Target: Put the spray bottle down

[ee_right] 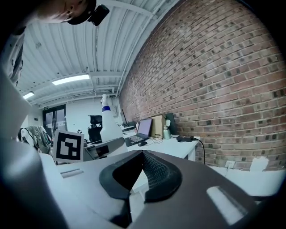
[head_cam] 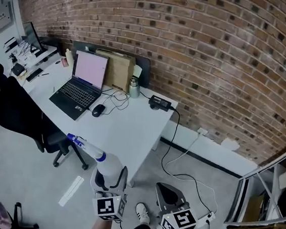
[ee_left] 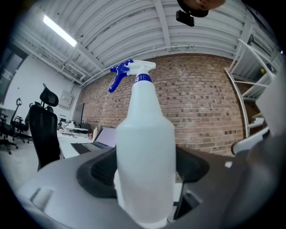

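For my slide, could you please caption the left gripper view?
Left gripper holding a white, blue-triggered spray bottle before a brick wall.

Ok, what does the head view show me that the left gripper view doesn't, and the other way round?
Head view only: the mouse, the power adapter and the person's shoe. Left gripper view only: the ceiling light, and a close look at the jaws closed on the body of the spray bottle. Both: that bottle in the left gripper, the laptop, the black chair and the brick wall.
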The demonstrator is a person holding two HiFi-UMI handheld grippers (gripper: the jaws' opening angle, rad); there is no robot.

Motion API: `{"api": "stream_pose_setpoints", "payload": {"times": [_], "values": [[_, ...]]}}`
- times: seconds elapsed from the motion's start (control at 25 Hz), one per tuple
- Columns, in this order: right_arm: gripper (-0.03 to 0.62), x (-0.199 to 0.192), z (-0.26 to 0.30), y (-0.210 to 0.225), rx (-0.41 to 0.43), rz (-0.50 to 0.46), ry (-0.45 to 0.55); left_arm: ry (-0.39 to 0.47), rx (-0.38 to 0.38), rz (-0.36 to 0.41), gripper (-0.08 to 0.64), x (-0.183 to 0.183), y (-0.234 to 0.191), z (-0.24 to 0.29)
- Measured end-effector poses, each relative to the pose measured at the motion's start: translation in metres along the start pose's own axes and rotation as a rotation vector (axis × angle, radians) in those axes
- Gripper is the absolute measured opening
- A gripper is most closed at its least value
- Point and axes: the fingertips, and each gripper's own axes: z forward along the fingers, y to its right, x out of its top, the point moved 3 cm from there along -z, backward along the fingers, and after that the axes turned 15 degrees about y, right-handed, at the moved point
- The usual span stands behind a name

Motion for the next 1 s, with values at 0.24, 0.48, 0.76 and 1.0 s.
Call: {"api": "stream_pose_setpoints", "payload": {"times": [0.24, 0.48, 0.76, 1.0], "values": [[0.000, -0.016, 0.055, 0.014, 0.028, 0.009, -0.055, -0.006, 0.044, 0.000, 0.388, -0.042, -0.020, 0.054], [0.000, -0.034, 0.078, 0.021, 0.032, 0.029, -0.097, -0.012, 0.068, 0.019, 0.388, -0.075, -0.031, 0.078], [0.000, -0.047, 0.080, 0.027, 0.017, 0.039, -0.128, -0.036, 0.081, 0.055, 0.388, -0.101, -0.030, 0.080], [0.000, -0.049, 0.076, 0.026, 0.008, 0.041, -0.129, -0.016, 0.073, 0.114, 0.390, -0.111, -0.024, 0.072]]}}
